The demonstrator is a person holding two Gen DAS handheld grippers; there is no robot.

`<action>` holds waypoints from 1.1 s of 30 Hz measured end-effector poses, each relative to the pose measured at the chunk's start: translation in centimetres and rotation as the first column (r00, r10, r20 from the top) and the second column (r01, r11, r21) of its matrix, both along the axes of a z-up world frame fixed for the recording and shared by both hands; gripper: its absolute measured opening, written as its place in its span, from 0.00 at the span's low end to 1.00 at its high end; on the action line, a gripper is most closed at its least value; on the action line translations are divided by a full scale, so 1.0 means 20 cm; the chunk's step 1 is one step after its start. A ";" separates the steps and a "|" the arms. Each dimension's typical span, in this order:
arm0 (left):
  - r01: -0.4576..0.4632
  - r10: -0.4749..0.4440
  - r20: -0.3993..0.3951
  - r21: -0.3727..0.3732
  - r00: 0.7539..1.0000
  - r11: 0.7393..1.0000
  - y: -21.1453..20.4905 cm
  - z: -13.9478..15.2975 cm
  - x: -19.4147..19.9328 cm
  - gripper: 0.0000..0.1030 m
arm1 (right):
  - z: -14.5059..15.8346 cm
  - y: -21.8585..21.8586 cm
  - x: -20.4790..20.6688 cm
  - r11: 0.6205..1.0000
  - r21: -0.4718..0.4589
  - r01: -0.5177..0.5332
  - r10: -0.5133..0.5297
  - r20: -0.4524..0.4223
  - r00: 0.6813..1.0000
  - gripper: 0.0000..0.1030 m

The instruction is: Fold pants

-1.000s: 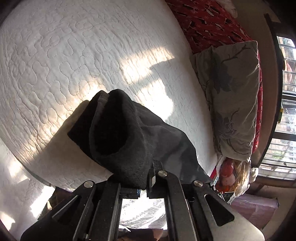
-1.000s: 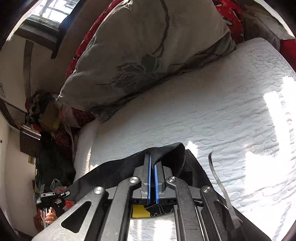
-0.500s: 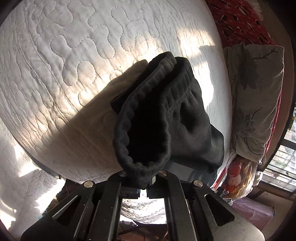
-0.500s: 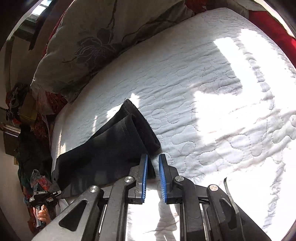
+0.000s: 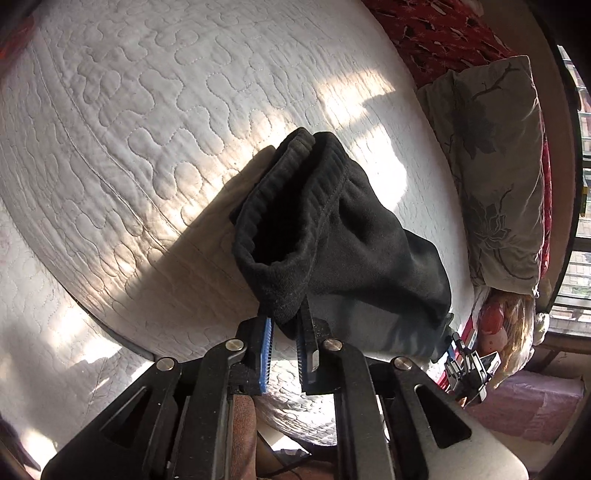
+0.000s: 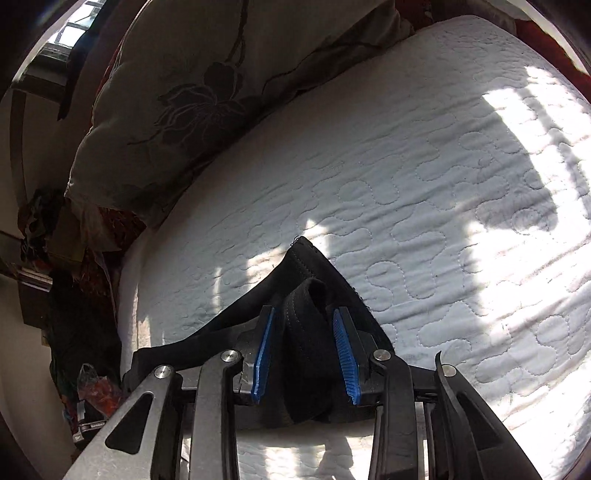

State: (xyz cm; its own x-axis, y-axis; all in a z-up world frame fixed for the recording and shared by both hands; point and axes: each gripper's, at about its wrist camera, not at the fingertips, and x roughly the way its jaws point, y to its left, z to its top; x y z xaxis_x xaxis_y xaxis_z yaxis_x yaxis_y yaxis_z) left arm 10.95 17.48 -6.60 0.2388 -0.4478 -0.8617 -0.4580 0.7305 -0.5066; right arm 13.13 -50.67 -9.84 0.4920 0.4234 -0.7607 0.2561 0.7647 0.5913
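The left tool stands parted, a fold of the black pants hanging between its blue pads without being pinched. The right tool is spread wide, a bunched hem of the pants lying loose between its fingers. The pants lie on the white quilted bed, near its edge. Beyond the pants, a grey flowered pillow rests against a red patterned blanket.

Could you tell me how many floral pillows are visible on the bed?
1: the grey floral pillow lies along the far edge of the white quilted mattress, beyond the black pants; both views show it. Others may lie outside the frames.
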 end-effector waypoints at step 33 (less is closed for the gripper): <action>0.292 -0.293 0.005 0.058 0.956 0.955 -0.09 -0.02 0.61 0.27 | -0.06 0.12 0.09 0.996 -0.008 -0.094 0.093 -0.069 0.993 0.22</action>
